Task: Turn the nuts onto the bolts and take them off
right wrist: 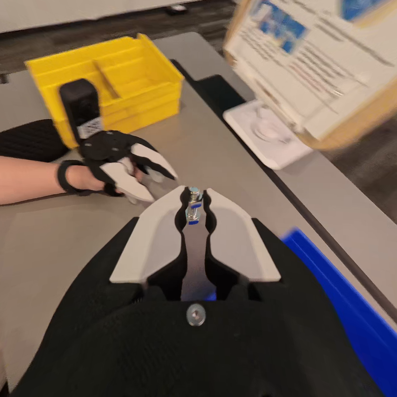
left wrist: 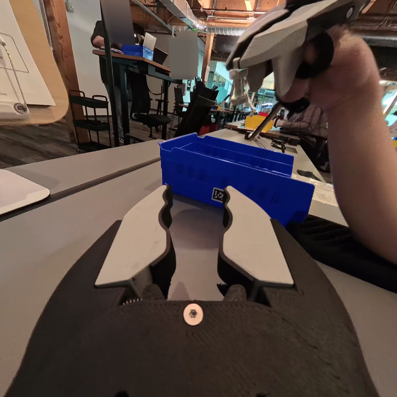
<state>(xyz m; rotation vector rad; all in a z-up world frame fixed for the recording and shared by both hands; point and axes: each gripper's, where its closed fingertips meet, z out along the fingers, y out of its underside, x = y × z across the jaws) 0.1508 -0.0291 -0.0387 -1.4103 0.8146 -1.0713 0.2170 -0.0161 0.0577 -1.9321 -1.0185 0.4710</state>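
Note:
My right gripper (right wrist: 194, 191) is shut on a silver bolt (right wrist: 193, 206) with a nut (right wrist: 193, 219) threaded on it, held in the air above the grey table. In the left wrist view the right gripper (left wrist: 236, 66) shows high at upper right with the bolt (left wrist: 238, 88) hanging down from its tips. My left gripper (left wrist: 197, 191) is open and empty, low over the table, pointing at the blue bin (left wrist: 232, 171). In the right wrist view the left gripper (right wrist: 163, 189) shows at centre left, jaws apart.
A yellow divided bin (right wrist: 120, 71) stands at the far left of the table. The blue bin's rim (right wrist: 343, 290) shows at lower right. A white stand (right wrist: 264, 139) with a printed board (right wrist: 311, 64) is at the right. A black mat (left wrist: 335, 242) lies under the right forearm. Spacing between my two grippers at the tips: around 12 cm.

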